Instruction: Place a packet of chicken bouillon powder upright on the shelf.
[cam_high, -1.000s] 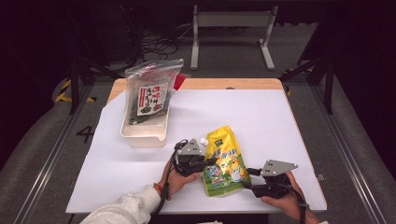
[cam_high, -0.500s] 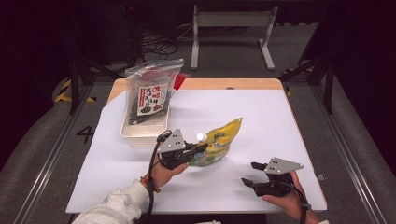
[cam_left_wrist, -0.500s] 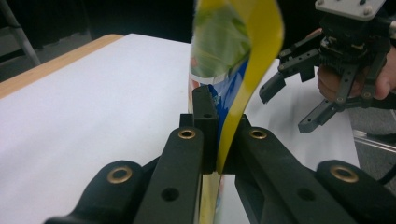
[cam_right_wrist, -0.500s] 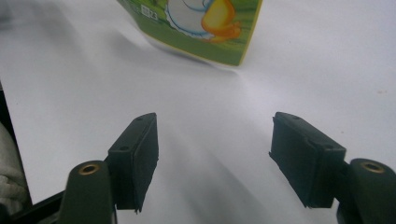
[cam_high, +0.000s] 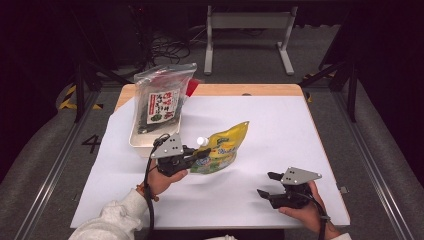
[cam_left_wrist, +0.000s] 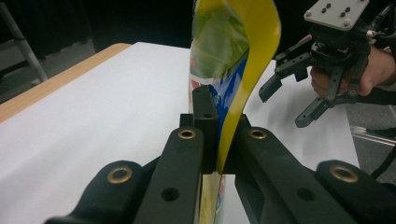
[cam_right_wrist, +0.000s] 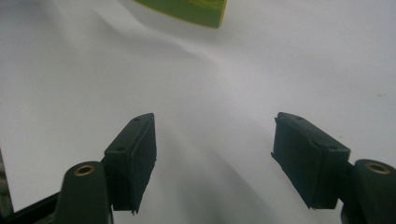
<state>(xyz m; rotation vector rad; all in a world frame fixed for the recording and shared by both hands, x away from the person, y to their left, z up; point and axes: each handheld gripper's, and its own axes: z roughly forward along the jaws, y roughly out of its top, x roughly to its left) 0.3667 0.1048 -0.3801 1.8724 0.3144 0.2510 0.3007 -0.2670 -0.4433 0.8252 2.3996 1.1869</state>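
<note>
The left gripper (cam_high: 200, 154) was clamped on the yellow spouted pouch (cam_high: 225, 147), its jaws pinching the flat film just below the white cap (cam_high: 201, 141), and it carried the pouch tilted above the tabletop (cam_high: 280, 125), close beside the white bin (cam_high: 142, 145). In the left gripper view the pouch (cam_left_wrist: 233, 56) stood edge-on between the pads, curling away at the top. The right gripper (cam_high: 265, 185) rested low at the near right of the tabletop, well apart from the pouch; its jaws had just been opening, with nothing between them.

A clear bag of dark dried food (cam_high: 162, 97) already leaned in the bin, so the pouch was probably headed there too. To do that well, the pinch should stay firm, since slick film held by one edge can slide or swing. The pouch ought to travel over the bin's near wall with its hanging end clear of the rim, then go down beside the bag rather than on top of it, and the jaws should part only once its weight rests inside. The free gripper could steady the bin if it shifted.
</note>
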